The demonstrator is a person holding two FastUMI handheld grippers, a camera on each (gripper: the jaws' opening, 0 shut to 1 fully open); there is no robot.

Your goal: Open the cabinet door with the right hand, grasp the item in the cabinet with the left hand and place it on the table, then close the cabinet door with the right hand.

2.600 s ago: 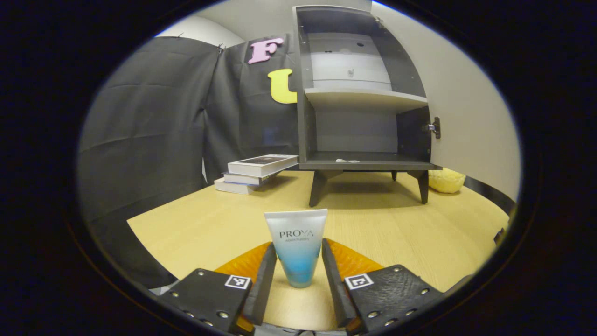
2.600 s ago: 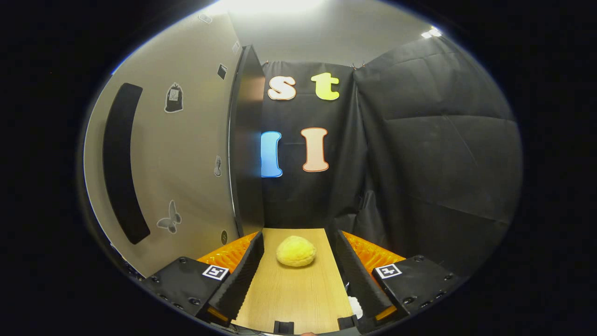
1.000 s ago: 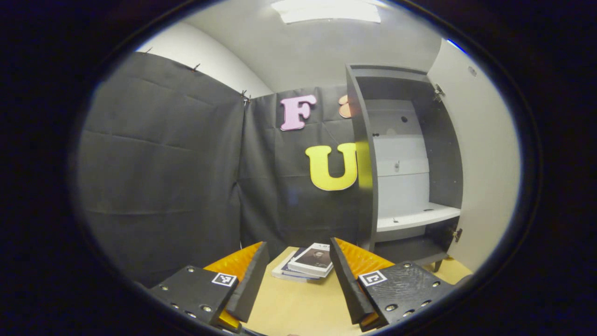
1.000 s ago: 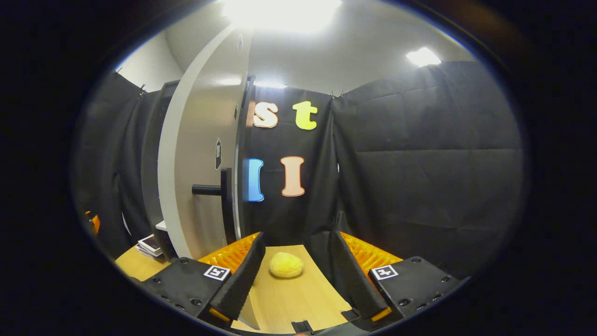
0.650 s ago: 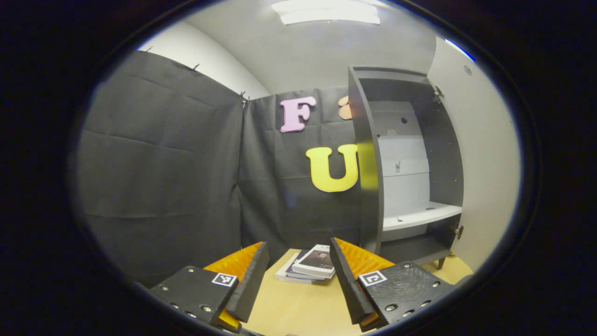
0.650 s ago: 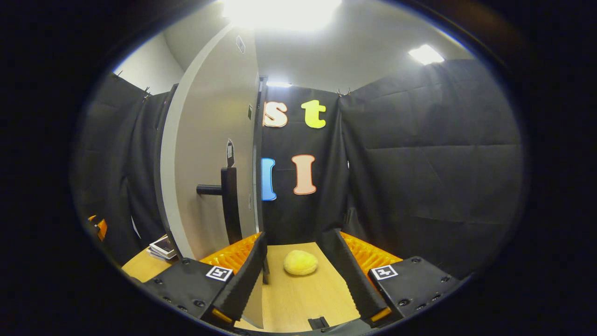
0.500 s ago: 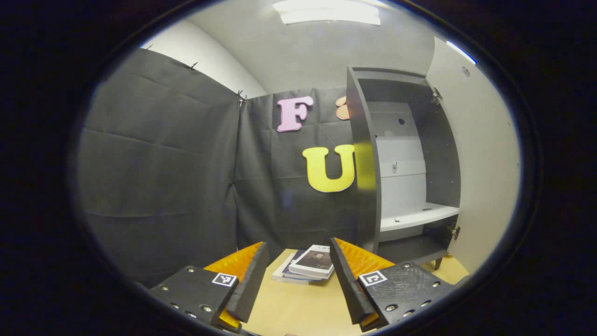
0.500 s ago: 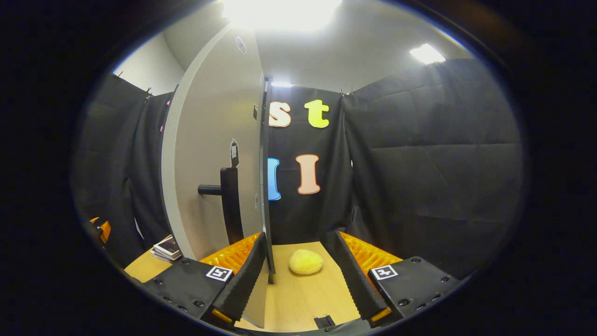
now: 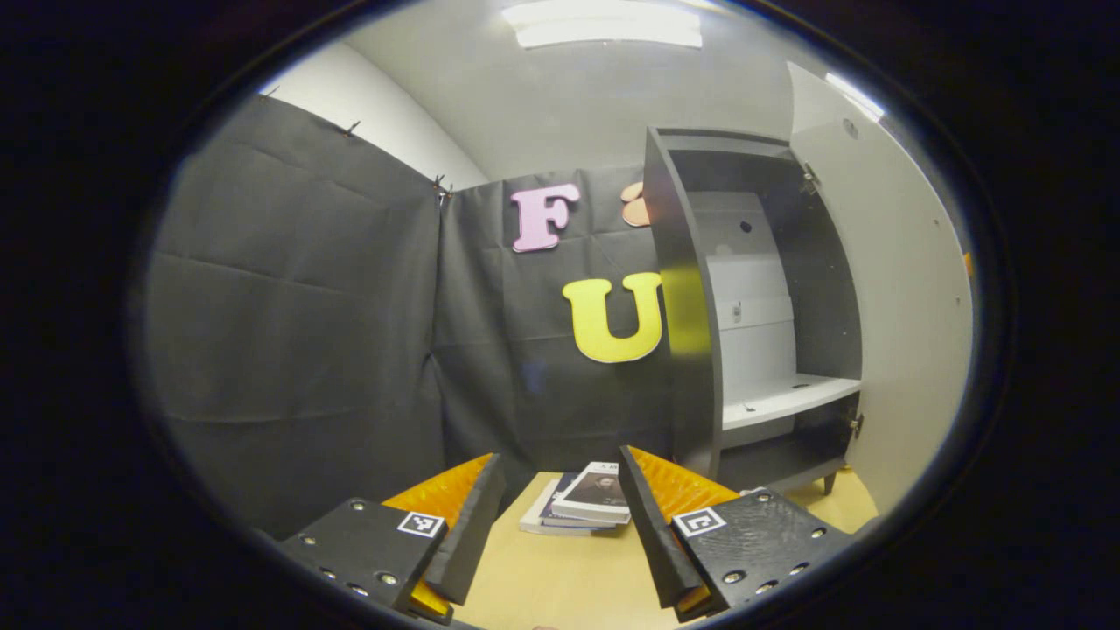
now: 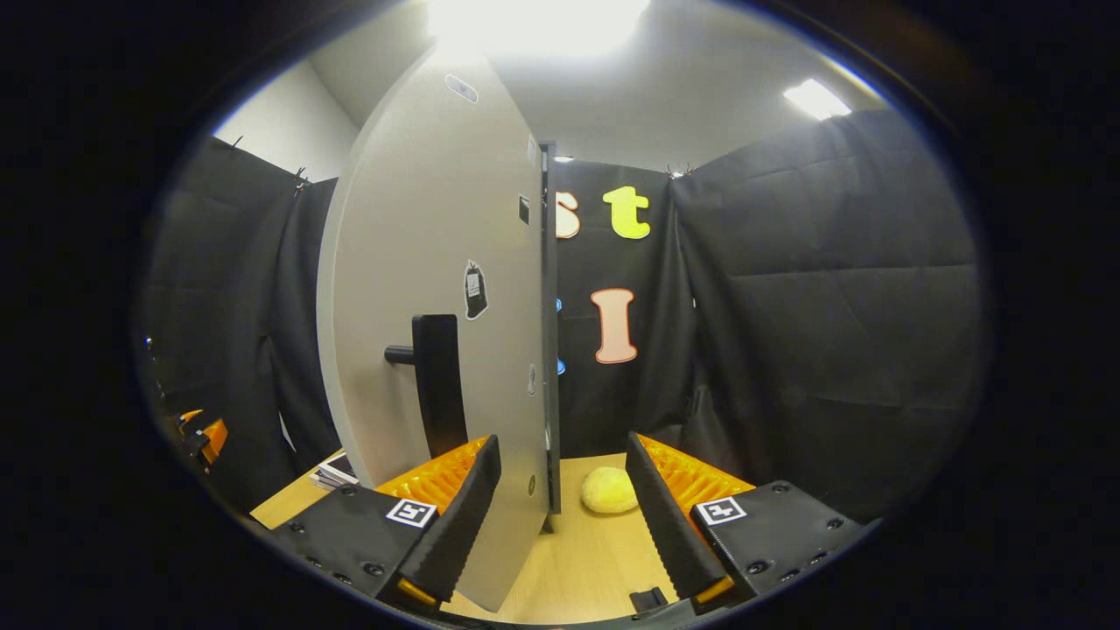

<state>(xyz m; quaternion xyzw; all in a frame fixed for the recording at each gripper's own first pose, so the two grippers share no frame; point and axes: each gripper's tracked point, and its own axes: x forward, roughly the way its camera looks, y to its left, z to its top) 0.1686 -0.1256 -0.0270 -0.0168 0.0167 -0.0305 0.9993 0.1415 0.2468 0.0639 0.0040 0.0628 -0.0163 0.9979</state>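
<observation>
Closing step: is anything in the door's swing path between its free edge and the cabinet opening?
Nothing visible blocks it. In the left gripper view the cabinet opening is bare, with the stacked books left of its side panel. The door stands ajar between the right gripper fingers; the yellow object lies behind it.

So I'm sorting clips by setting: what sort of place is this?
Probably a staged recording booth, not a real home: black cloth walls surround a light wooden table bearing a small grey cabinet, its pale door open, and stacked books.
</observation>
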